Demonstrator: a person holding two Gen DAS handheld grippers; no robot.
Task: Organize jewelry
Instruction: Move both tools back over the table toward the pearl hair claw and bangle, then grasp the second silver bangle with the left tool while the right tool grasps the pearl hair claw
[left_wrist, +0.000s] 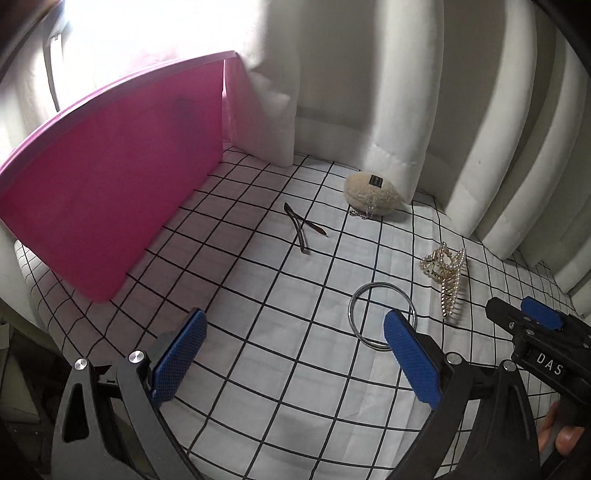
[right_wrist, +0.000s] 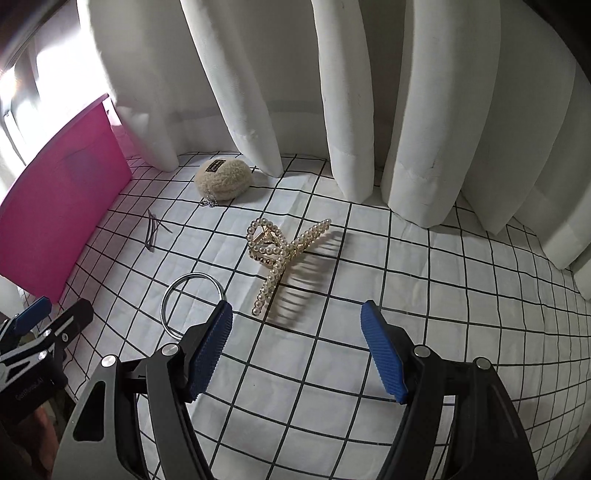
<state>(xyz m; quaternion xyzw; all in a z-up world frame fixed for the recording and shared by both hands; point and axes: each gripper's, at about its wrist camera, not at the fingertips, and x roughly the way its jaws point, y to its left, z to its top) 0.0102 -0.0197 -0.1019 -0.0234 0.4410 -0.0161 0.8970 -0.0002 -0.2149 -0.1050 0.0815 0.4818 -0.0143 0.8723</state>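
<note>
A pearl hair claw clip (right_wrist: 282, 254) lies on the checked cloth, just ahead of my open, empty right gripper (right_wrist: 297, 343); it also shows in the left wrist view (left_wrist: 445, 280). A silver bangle (left_wrist: 380, 314) lies flat by my open, empty left gripper (left_wrist: 293, 354), partly hidden behind its right pad; in the right wrist view the bangle (right_wrist: 192, 306) is left of the clip. A dark thin hair pin (left_wrist: 303, 230) lies farther back. A fluffy beige pouch (left_wrist: 371, 194) with a small chain rests near the curtain. A pink box (left_wrist: 110, 192) stands at the left.
White curtains (right_wrist: 354, 92) hang along the back and right edge of the checked cloth (right_wrist: 424, 295). The pink box wall (right_wrist: 62, 199) borders the left side. Each gripper shows at the other view's edge, the right one (left_wrist: 532, 325) close to the clip.
</note>
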